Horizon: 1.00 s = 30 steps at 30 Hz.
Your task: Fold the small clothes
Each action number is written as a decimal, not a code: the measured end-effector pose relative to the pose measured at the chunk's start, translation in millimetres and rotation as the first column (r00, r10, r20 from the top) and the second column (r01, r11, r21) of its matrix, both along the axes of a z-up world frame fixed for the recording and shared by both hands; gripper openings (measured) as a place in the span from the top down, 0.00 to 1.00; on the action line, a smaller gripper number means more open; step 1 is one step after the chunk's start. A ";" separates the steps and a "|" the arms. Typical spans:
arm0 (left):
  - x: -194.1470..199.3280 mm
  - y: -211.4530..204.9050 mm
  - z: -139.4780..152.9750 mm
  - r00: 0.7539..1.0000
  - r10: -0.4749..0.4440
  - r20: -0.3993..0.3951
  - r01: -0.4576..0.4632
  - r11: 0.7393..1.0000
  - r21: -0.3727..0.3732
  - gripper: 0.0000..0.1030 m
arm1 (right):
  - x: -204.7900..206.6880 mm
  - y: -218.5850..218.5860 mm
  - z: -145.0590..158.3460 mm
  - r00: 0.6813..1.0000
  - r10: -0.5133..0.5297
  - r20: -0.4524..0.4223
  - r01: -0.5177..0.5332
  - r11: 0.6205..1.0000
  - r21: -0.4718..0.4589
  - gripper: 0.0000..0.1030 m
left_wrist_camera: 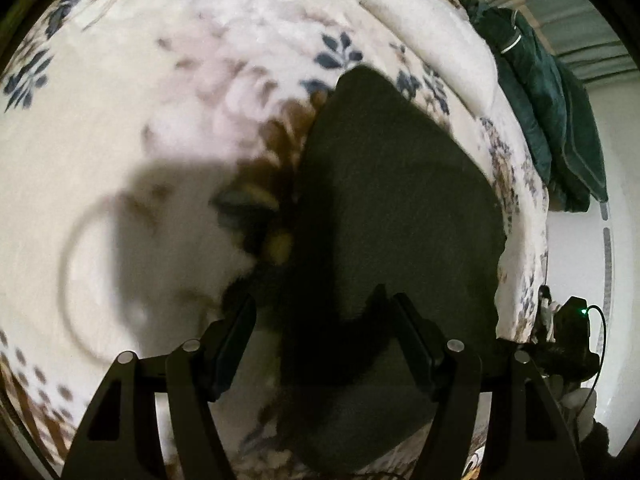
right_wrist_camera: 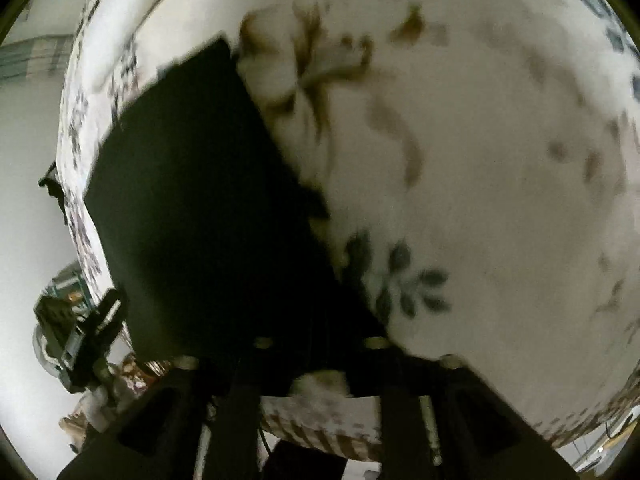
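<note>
Dark cloth (left_wrist_camera: 400,184) flat on floral bed (left_wrist_camera: 120,128); left gripper (left_wrist_camera: 326,320) released above it, right gripper (right_wrist_camera: 316,364) state unclear, too dark.

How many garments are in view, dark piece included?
2. A dark garment lies flat on the floral blanket near its edge, under the grippers. A green garment is heaped beyond the blanket at far right. Others may be hidden.

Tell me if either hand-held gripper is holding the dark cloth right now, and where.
Neither. The left hand-held gripper stands open over the dark cloth, its pads clear of it. The right hand-held gripper also looks open, though it is dim.
</note>
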<state>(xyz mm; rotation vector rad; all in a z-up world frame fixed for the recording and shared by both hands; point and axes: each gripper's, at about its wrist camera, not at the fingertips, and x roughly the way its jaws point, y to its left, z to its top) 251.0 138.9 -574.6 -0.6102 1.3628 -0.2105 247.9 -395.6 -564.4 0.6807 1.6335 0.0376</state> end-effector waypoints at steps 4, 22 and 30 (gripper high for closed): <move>31.6 1.9 1.5 0.999 -0.002 0.041 0.003 1.000 -0.018 0.35 | 27.5 -14.1 4.2 0.994 -0.046 0.101 0.040 0.997 0.063 0.46; 109.6 7.2 -24.8 0.983 0.132 0.124 -0.112 0.981 -0.158 0.82 | 148.6 24.5 -26.0 0.963 -0.102 0.250 0.093 0.995 0.047 0.96; 113.3 16.0 -30.3 0.990 0.136 0.037 -0.127 0.974 -0.189 0.54 | 163.0 29.7 -42.0 0.988 -0.051 0.144 0.041 0.997 0.067 0.93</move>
